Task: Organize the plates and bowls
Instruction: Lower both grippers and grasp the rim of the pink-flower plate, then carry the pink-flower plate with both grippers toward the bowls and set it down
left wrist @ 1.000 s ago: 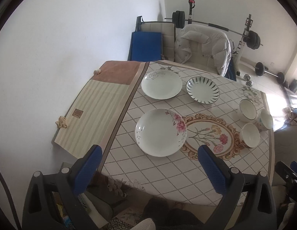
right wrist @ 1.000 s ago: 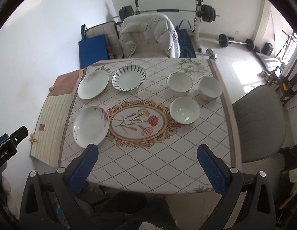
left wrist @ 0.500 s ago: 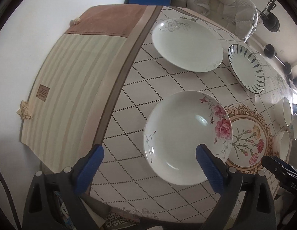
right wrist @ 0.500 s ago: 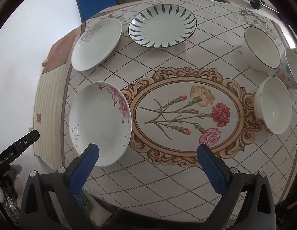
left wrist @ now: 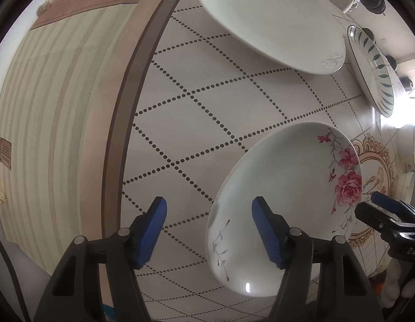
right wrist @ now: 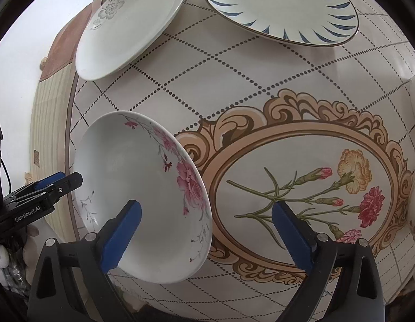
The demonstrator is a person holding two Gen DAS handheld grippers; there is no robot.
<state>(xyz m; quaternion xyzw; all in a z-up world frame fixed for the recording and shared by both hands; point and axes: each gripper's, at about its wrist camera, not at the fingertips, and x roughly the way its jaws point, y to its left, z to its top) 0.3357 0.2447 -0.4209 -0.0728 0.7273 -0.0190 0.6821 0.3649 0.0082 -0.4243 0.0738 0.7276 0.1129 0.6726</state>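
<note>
Three plates (right wrist: 143, 204) (right wrist: 129, 24) (right wrist: 282, 8), two bowls (left wrist: 406, 190) (left wrist: 410, 145), two grippers (left wrist: 208, 230) (right wrist: 206, 233)

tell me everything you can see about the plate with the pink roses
The rose plate is a round, shallow, glossy white dish that looks ceramic, with pink roses and thin grey stems along one side of its rim. It lies flat and empty on the tablecloth, nearest the camera, beside the oval flower print. The left gripper straddles one edge, jaws closing, pads not yet on it; the right gripper straddles the opposite edge, open.
</note>
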